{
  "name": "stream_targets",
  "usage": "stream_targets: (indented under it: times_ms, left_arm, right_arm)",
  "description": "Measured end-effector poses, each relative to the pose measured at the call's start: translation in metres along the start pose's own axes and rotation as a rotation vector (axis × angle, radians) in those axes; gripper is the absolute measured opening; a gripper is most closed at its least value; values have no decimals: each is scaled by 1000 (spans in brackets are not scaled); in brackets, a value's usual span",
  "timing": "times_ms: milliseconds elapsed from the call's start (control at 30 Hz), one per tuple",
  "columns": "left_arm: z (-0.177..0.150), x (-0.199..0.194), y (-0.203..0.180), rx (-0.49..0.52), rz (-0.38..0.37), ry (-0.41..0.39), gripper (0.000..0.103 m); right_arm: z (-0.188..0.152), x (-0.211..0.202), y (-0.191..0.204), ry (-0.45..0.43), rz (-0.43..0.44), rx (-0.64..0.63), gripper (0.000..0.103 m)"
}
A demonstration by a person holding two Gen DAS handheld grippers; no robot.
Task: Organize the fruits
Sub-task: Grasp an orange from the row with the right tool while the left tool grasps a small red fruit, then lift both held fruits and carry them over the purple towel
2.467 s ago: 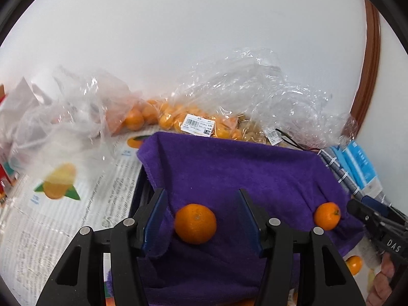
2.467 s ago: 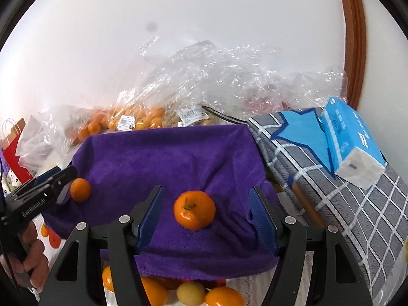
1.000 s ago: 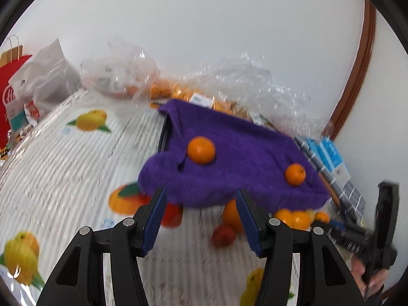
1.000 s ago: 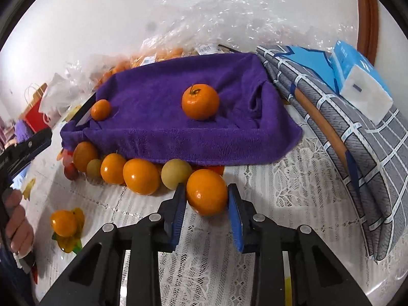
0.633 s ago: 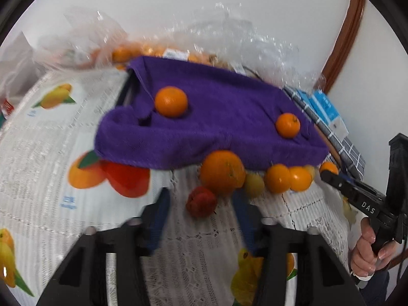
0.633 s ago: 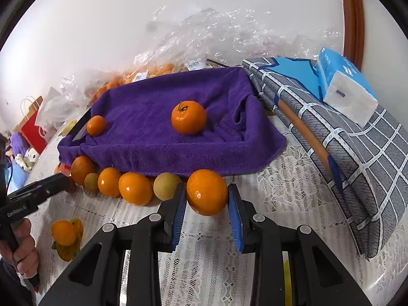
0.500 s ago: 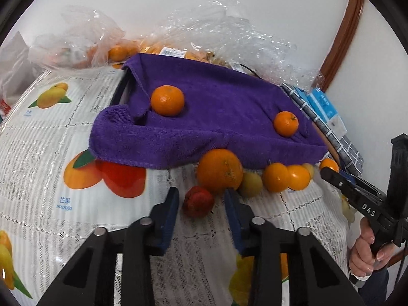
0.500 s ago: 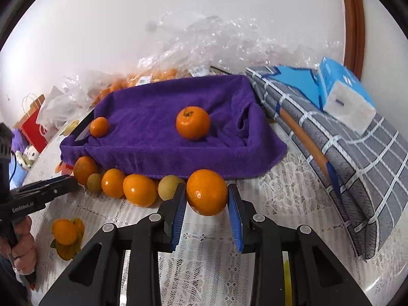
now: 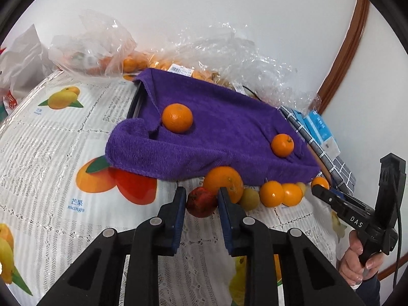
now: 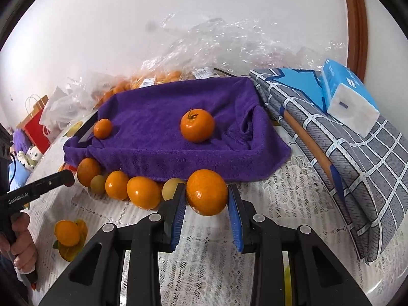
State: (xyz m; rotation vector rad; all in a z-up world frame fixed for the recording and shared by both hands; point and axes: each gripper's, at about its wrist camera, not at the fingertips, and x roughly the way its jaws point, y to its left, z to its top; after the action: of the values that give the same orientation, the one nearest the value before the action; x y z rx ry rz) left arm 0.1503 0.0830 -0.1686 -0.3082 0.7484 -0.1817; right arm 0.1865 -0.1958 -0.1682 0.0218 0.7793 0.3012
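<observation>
Both grippers dropped from the purple towel (image 9: 224,132) to the row of fruit along its front edge within the last couple of seconds. Left gripper (image 9: 200,202), wide a second ago, has narrowed onto a small red fruit (image 9: 201,202) at the left end of the row; fingers look to touch both its sides, fruit still on the worktop (image 9: 51,153) as far as I can tell. Right gripper (image 10: 206,196) was already clamped on a big orange (image 10: 207,191) a second ago and still holds it, at the right end of the row, just in front of the towel edge. Two oranges already sit on the towel. Judgement: two more picks secured, next is lift and place on the towel; several fruits left in the row.
</observation>
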Motion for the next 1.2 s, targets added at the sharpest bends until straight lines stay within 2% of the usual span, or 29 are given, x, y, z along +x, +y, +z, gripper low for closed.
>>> stream_targets:
  times_ms: [400,700,967,1200]
  left_arm:
    - [2,-2,4,-32,4,-24,24]
    - [2,-8,8,-59,12,-54,24]
    - [2,-14,5,-45,22,-85,24]
    - [4,-19,6,-54,15,-106,24]
  right_arm:
    - [0,-6,0,-36,20,-3,32]
    - [2,-16,-1,-99,13,11,32]
    - [3,-27,1,-173,-12,-3,32]
    - [6,-27,-10,-180,-11,54,32]
